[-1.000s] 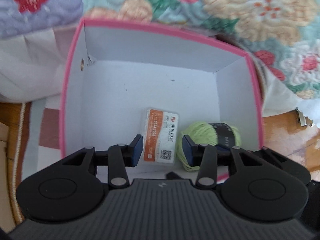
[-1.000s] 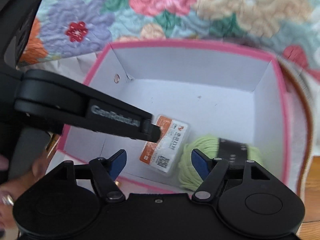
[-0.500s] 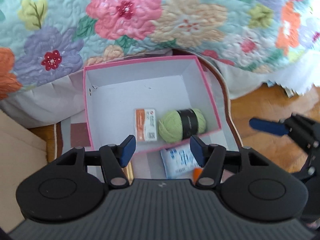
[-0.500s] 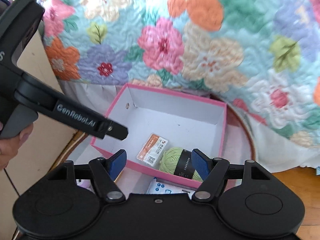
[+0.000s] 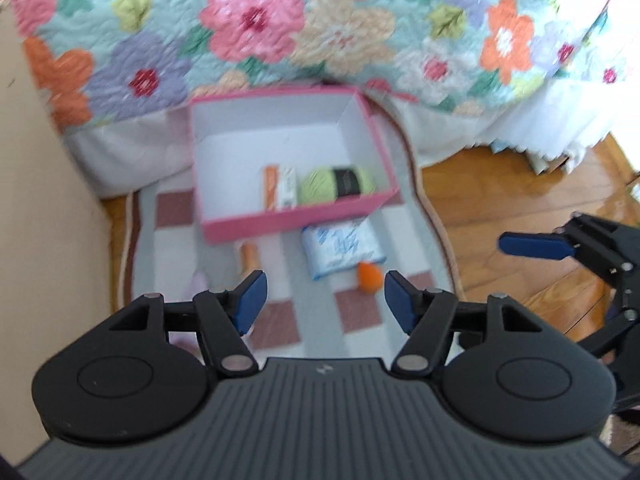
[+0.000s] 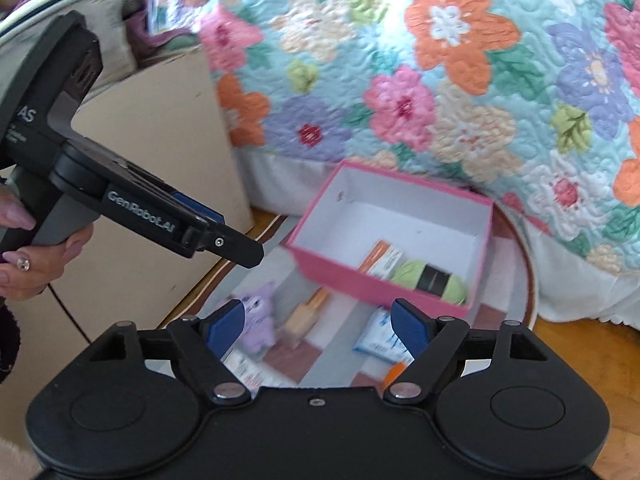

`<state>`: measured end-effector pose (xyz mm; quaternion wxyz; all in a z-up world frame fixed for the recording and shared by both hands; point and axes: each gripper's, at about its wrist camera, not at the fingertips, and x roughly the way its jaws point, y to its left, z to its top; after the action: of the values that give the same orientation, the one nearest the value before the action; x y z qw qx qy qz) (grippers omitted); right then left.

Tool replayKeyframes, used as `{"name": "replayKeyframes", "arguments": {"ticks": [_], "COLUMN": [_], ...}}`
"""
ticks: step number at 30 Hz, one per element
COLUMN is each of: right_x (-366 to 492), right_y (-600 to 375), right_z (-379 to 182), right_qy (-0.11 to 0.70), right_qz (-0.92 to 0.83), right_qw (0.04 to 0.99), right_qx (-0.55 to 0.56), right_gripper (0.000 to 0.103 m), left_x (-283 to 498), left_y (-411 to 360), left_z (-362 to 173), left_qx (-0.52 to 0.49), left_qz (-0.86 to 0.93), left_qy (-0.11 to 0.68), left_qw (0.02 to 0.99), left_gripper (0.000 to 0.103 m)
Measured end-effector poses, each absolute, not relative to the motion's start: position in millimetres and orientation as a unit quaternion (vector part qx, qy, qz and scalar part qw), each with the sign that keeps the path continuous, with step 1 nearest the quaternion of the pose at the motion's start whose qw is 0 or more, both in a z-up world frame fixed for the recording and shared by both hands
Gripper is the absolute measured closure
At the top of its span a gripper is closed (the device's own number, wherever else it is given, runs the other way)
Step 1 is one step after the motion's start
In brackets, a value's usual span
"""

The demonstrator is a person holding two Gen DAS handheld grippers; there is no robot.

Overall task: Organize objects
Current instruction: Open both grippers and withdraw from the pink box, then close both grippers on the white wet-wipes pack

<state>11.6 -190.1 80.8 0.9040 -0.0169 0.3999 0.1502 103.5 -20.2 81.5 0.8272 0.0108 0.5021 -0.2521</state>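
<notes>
From the left wrist camera, the left gripper [image 5: 322,300] hung with its blue-padded fingers spread apart and nothing between them, above a checked mat [image 5: 360,312] of white and maroon squares. Ahead sat a pink-walled, white-lined rectangular cardboard box [image 5: 288,222], pushed against a quilted floral bedspread [image 5: 320,28]. Inside, near the front wall, lay a green yarn ball with a black paper band [image 5: 338,186], its long axis running left to right, just beside a flat orange-and-white packet [image 5: 280,188] whose long axis ran front to back. In front of the box, on the mat, rested a blue-printed soft plastic pack [image 5: 342,248], a small rounded orange object [image 5: 369,278] and a slim orange-tipped tube [image 5: 250,256], all blurred. The right gripper [image 5: 536,246] showed over the wooden floor [image 5: 500,200].

From the right wrist camera, the right gripper was likewise parted and empty. A fuzzy purple plush toy [image 6: 260,316] and the peach-coloured tube lay side by side on the mat, outside the box.
</notes>
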Motion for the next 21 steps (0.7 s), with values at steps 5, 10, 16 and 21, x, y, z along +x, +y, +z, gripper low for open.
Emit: {"name": "replayKeyframes", "arguments": {"ticks": [5, 10, 16, 21], "right_x": [-9.3, -16.0, -18.9, -8.2], "right_y": [-168.4, -152.4, -142.3, -134.1], "right_z": [56.7, 12.2, -45.2, -84.3], "right_qy": [0.41, 0.428, 0.41, 0.421], "right_qz": [0.168, 0.189, 0.213, 0.212], "right_qw": [0.897, 0.883, 0.886, 0.881], "right_qx": [0.0, 0.021, 0.035, 0.047], "right_gripper": [0.014, 0.014, 0.014, 0.014], "left_x": [78.4, 68.5, 71.4, 72.7], "left_y": [-11.7, -1.4, 15.9, 29.3], "left_z": [52.0, 13.4, -33.9, -66.1], "left_qx": [0.029, 0.04, 0.03, -0.015], "left_qz": [-0.243, -0.223, -0.212, -0.187], "left_qy": [0.53, 0.55, 0.562, 0.561], "left_qw": [0.812, 0.804, 0.799, 0.806], "left_gripper": [0.039, 0.039, 0.039, 0.041]}}
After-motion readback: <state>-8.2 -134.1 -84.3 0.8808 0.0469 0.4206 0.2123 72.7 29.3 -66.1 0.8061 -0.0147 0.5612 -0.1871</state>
